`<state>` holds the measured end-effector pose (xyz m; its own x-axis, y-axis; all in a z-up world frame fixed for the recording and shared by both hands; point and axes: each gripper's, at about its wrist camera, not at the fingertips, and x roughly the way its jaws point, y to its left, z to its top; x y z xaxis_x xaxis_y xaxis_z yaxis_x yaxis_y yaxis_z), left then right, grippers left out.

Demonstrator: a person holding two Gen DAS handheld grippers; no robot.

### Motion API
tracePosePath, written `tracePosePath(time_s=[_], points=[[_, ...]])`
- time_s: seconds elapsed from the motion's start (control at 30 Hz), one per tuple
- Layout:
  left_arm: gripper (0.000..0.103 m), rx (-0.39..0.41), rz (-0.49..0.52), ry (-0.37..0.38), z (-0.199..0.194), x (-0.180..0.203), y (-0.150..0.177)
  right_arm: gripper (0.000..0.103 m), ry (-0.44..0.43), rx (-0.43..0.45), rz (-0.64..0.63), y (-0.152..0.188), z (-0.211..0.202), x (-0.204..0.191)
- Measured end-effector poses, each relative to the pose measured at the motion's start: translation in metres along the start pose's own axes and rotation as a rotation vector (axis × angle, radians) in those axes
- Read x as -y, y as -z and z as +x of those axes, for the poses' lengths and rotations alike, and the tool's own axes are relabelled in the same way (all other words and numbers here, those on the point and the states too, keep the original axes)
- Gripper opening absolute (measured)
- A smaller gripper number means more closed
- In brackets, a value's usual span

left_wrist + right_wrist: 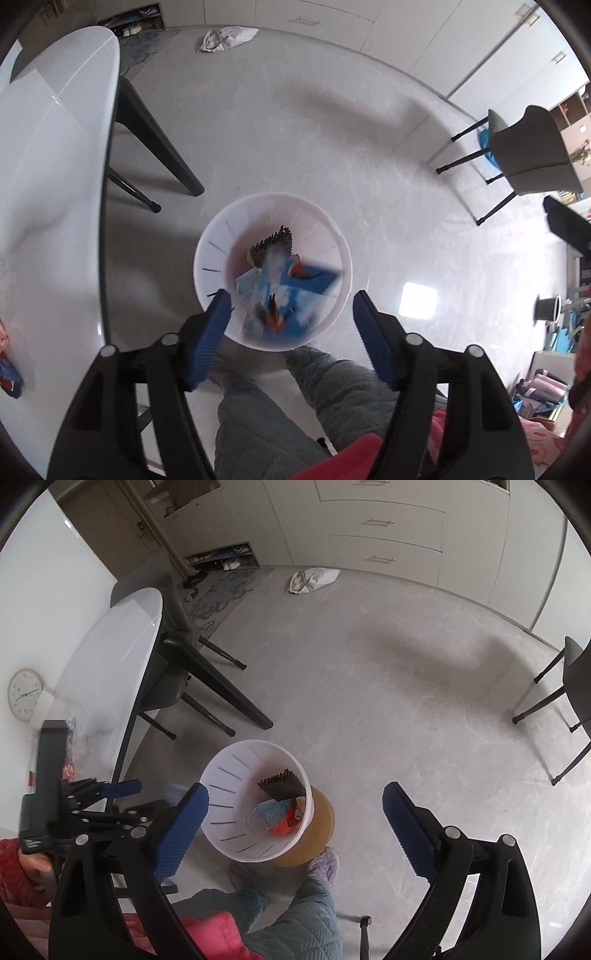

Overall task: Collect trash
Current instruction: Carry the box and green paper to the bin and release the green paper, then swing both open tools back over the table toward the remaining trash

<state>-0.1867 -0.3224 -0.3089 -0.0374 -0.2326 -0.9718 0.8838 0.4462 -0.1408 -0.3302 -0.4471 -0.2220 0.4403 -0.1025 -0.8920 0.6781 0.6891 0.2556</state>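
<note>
A white slotted trash bin (pixel 214 258) stands on the floor beside the table; it also shows in the right wrist view (pixel 229 786). Inside lie a black comb-like piece (pixel 275 242), a blue mask and other scraps. A blurred blue wrapper (pixel 291 295) is in the air over the bin's mouth, clear of my fingers. My left gripper (pixel 291 314) is open and empty, right above the bin. My right gripper (pixel 295 808) is open and empty, above and just right of the bin. The left gripper also shows in the right wrist view (pixel 122 788), at the table edge.
A white oval table (pixel 55 166) with black legs is to the left, with crumpled wrappers (pixel 9 369) at its near edge. A grey chair (pixel 532 155) stands at the right. A white cloth bag (pixel 225 38) lies on the floor by the cabinets. My legs and slippers (pixel 325 864) stand next to the bin.
</note>
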Motion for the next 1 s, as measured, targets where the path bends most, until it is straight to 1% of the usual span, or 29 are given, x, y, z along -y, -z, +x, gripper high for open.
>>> tracePosePath(time_s=[0.03,0.07,0.17,0.2,0.23,0.37,0.43,0.47,0.57,0.73,0.83,0.97,1.0], points=[[0.069,-0.008,0.006,-0.010,0.002,0.002,0.001,0.095,-0.001,-0.002,-0.005,0.001,0.000,-0.002],[0.074,-0.011,0.007,-0.019,0.002,0.003,0.002,0.095,-0.005,-0.006,-0.011,0.001,0.002,-0.004],[0.076,0.009,0.003,-0.019,-0.010,0.006,0.006,0.095,-0.011,-0.010,-0.024,0.003,0.000,-0.011],[0.082,0.016,0.000,-0.023,-0.015,0.009,0.004,0.095,-0.014,-0.011,-0.031,0.002,0.000,-0.015],[0.085,0.028,-0.008,-0.032,-0.022,0.007,0.006,0.095,-0.017,-0.009,-0.036,0.001,0.001,-0.018],[0.085,0.119,-0.036,-0.046,-0.061,-0.005,0.011,0.095,-0.032,0.005,-0.064,-0.005,-0.004,-0.036],[0.090,0.159,-0.054,-0.055,-0.077,-0.011,0.013,0.095,-0.042,0.015,-0.081,-0.009,-0.008,-0.047],[0.093,0.187,-0.071,-0.060,-0.090,-0.017,0.016,0.095,-0.046,0.019,-0.088,-0.009,-0.009,-0.052],[0.094,0.244,-0.104,-0.065,-0.116,-0.035,0.023,0.095,-0.065,0.036,-0.124,-0.013,-0.011,-0.074],[0.094,0.296,-0.160,-0.111,-0.145,-0.063,0.037,0.095,-0.104,0.046,-0.181,-0.019,-0.012,-0.112],[0.094,0.322,-0.199,-0.149,-0.162,-0.084,0.054,0.095,-0.130,0.046,-0.230,-0.020,-0.010,-0.139],[0.094,0.363,-0.289,-0.213,-0.186,-0.128,0.087,0.096,-0.172,0.027,-0.319,-0.019,-0.001,-0.189],[0.095,0.373,-0.330,-0.234,-0.195,-0.146,0.101,0.096,-0.187,0.019,-0.343,-0.018,0.002,-0.204]])
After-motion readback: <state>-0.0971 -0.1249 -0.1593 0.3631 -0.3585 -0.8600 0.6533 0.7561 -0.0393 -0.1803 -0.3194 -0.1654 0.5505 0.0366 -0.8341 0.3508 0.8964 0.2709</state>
